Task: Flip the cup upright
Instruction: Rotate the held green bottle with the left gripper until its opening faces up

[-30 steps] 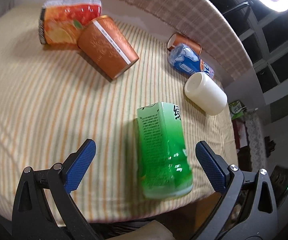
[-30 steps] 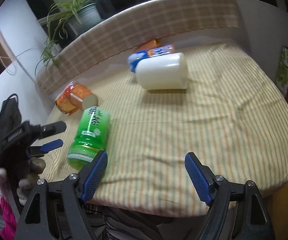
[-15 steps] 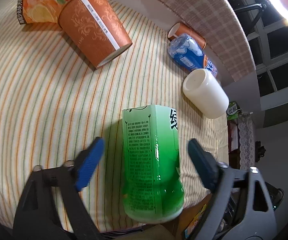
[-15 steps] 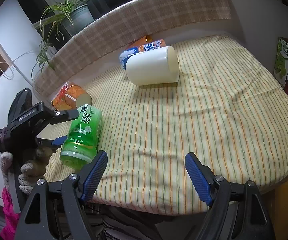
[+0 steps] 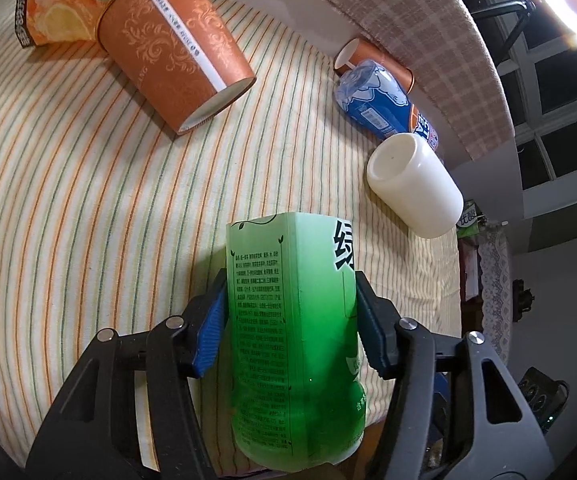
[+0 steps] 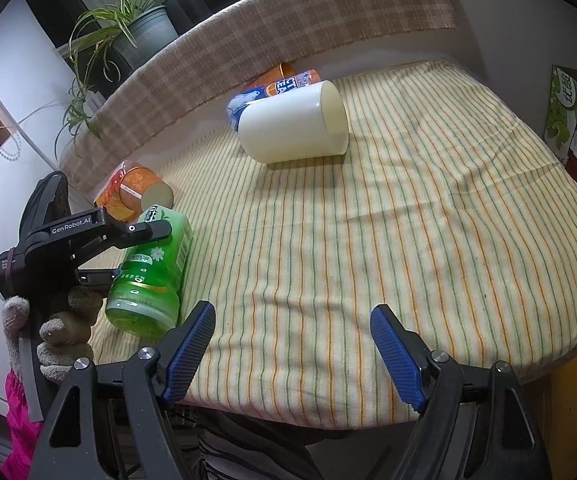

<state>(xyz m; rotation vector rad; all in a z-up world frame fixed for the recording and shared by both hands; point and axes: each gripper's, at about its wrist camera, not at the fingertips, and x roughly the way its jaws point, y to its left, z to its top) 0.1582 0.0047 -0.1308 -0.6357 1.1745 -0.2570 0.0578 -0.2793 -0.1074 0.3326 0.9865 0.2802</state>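
A green cup (image 5: 296,332) with black print lies on its side on the striped cloth near the table's front left edge; it also shows in the right wrist view (image 6: 150,272). My left gripper (image 5: 290,320) is shut on the green cup, a blue pad on each side of its body. My right gripper (image 6: 290,354) is open and empty above the front edge of the cloth. A white cup (image 6: 294,124) lies on its side further back, also in the left wrist view (image 5: 414,186).
An orange patterned cup (image 5: 176,56) lies on its side beside an orange snack bag (image 5: 56,12). A blue packet (image 5: 382,106) and an orange can (image 5: 354,54) lie by the checked back cushion (image 6: 272,36). A potted plant (image 6: 136,28) stands behind it. The striped cloth (image 6: 408,220) covers the table.
My left gripper has moved forward around the green cup and closed on its sides. My right gripper stays open and has barely moved.
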